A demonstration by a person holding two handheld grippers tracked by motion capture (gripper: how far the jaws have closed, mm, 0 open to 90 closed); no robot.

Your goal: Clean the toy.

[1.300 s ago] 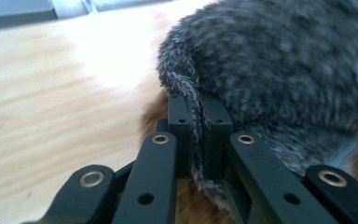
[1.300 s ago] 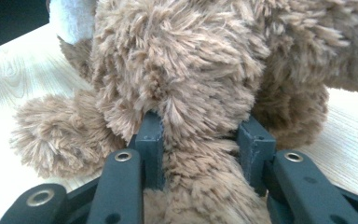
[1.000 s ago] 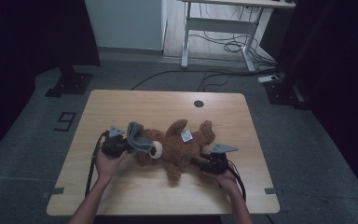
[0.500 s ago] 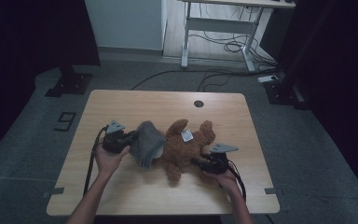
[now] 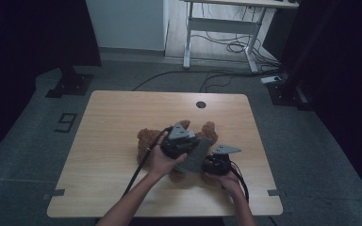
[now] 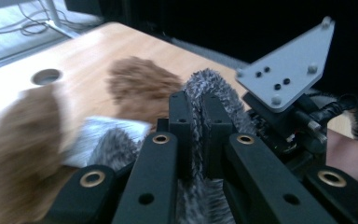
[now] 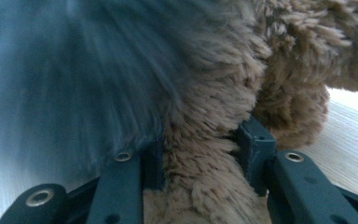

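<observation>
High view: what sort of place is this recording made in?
Probably a lab or recording studio rather than a home: a bare wooden table on grey carpet, dark curtains either side, cables trailing under a metal desk frame behind.

Black claw [image 6: 193,135] arms with brass-ringed holes; grey three-cornered plate [image 5: 226,149]; black cable [image 5: 139,172]; bare forearms.

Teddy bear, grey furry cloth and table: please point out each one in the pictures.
teddy bear [image 5: 146,140], high view, brown fur at its left end
grey furry cloth [image 6: 209,86], left gripper view, top fold
table [image 5: 122,108], high view, bare wooden top
</observation>
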